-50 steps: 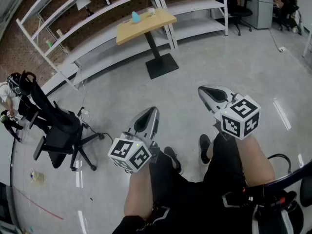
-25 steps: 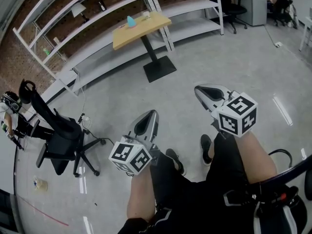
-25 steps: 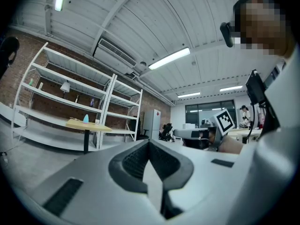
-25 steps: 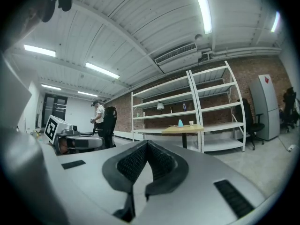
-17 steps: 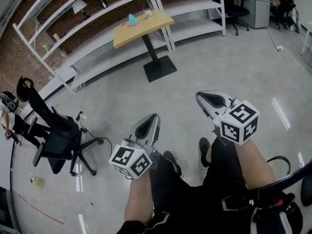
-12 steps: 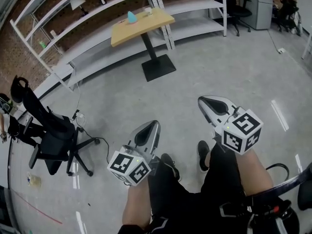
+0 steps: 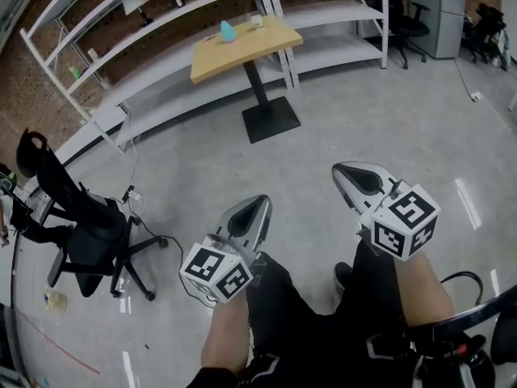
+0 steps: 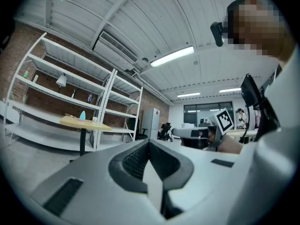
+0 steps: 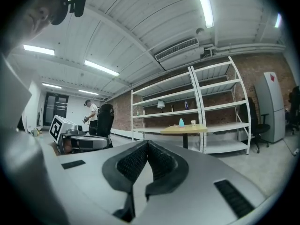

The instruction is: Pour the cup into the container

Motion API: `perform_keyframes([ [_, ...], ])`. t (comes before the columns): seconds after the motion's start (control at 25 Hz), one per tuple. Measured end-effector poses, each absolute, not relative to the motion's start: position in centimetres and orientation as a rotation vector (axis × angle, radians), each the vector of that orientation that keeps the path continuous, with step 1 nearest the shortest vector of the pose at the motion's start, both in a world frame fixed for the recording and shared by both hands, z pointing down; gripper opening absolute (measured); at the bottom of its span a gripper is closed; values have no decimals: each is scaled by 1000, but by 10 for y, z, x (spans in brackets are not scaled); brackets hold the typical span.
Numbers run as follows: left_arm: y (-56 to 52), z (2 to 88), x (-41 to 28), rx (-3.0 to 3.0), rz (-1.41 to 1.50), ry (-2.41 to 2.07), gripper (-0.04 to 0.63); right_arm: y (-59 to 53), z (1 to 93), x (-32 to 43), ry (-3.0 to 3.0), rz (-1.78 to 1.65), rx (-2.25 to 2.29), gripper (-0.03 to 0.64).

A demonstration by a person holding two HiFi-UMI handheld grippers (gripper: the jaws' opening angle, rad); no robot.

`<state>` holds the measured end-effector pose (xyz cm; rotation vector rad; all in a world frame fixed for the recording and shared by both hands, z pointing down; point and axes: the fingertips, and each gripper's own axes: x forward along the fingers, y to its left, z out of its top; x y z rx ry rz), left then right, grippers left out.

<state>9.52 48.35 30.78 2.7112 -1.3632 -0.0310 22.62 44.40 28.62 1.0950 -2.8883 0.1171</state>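
A small pale cup stands upright near the far right corner of the wooden tabletop, at the far end of the room. To its left, near but apart, a light-blue container stands upright, narrowing toward its top. Both are too small to show any contents.

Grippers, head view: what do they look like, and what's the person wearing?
Both alike: the left gripper and right gripper are silver-grey tapered shells with black ribbed pads inside. Each carries a white marker cube with black square patterns. The person wears black shorts and a dark shoe.
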Motion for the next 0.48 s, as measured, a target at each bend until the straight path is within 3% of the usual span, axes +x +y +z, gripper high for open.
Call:
perform_keyframes([
  [0.48, 385, 283, 97, 2785, -44, -1361, 2, 352, 279, 239, -2890, 112, 1172, 0],
])
